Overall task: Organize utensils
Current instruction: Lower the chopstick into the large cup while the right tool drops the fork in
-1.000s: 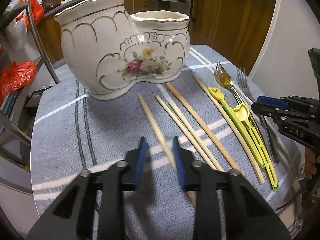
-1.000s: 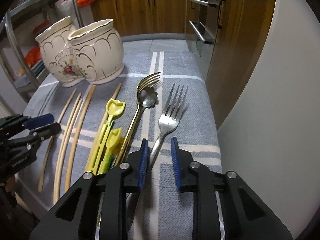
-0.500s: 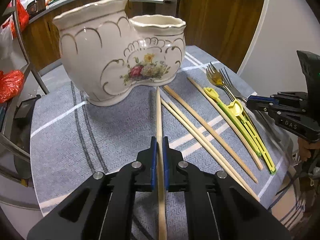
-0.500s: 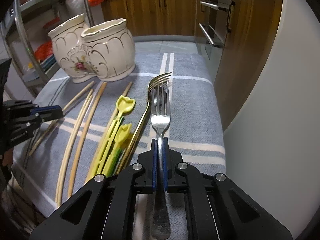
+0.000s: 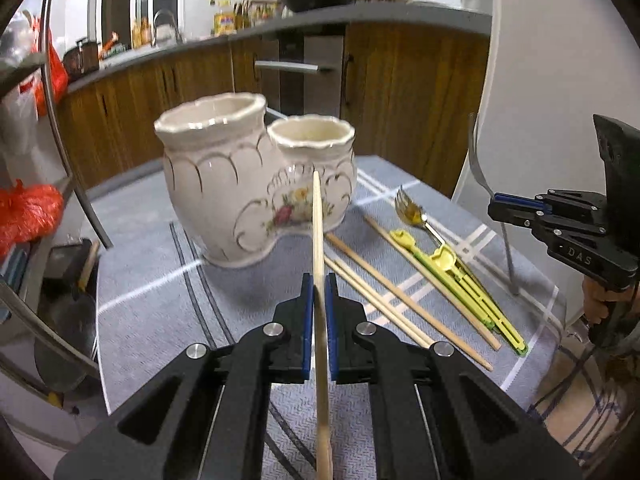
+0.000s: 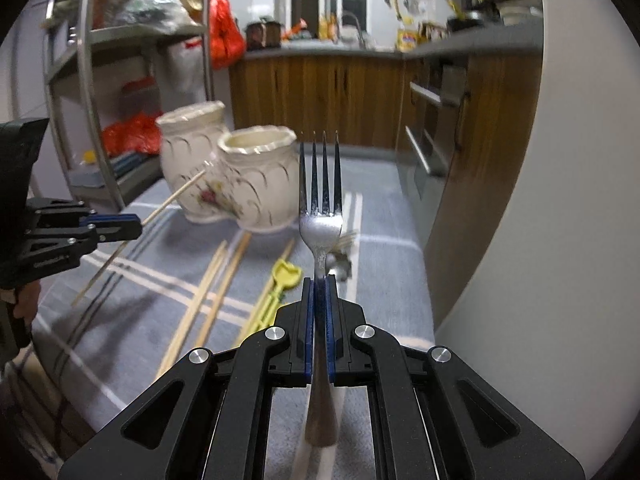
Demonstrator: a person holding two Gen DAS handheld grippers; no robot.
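From my remote seat, a home kitchen: wooden cabinets (image 5: 400,92) under a grey worktop (image 5: 360,16) crowded with what look like bottles and pots, a built-in oven (image 6: 432,128), a metal rack (image 6: 92,80) holding red bags (image 6: 224,28), and a cloth-covered counter (image 5: 160,280).

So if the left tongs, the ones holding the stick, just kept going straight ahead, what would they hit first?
Probably the ceramic holder: the chopstick in the left tongs points at its flowered front. Depth is hard to judge.
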